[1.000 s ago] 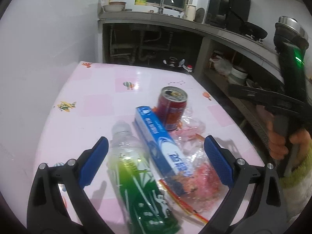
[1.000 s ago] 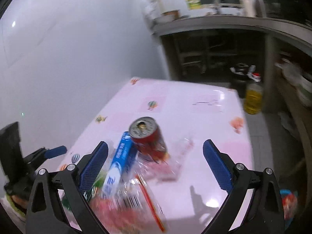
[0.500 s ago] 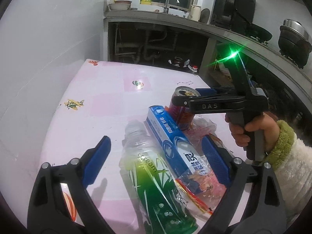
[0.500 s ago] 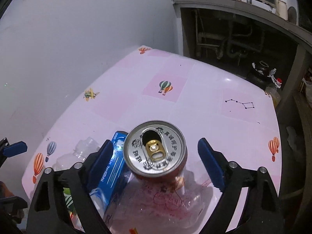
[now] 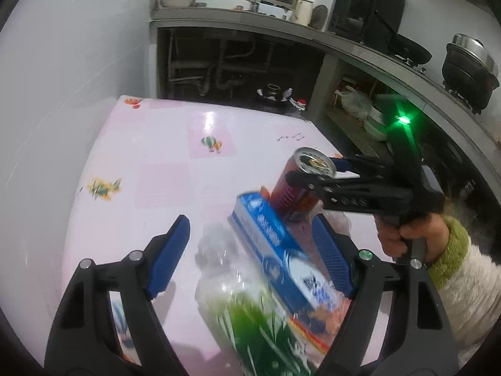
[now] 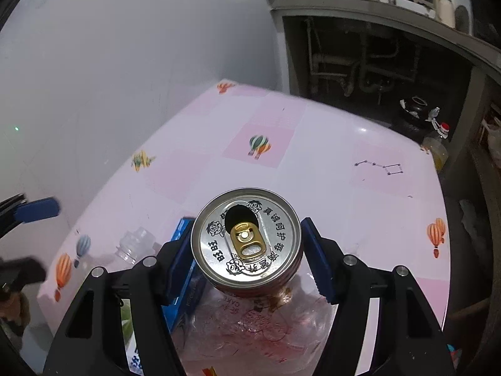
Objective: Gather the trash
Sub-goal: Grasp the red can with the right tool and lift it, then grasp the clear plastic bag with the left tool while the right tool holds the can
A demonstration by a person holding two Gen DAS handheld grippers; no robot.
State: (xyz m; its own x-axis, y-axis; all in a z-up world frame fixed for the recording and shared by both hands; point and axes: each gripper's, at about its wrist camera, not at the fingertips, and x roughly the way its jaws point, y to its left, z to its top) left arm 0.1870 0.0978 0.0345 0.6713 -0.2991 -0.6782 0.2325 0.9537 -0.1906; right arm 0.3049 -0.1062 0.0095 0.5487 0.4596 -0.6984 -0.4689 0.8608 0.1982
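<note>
Bench [image 6: 360, 156], pink, carries whole trash pile near its front edge. Green bottle [image 5: 260, 319] lies flat left of can, between jaws of left hand-held gripper [image 5: 250, 257], closing, pads not yet touching; blue box [image 5: 275, 244] also inside span. Can [image 6: 247, 238] upright on clear wrapper [image 6: 250, 322]; right hand-held gripper [image 6: 247, 260] closing, pads flanking rim, contact unclear. Upright can suits side pinch.
</note>
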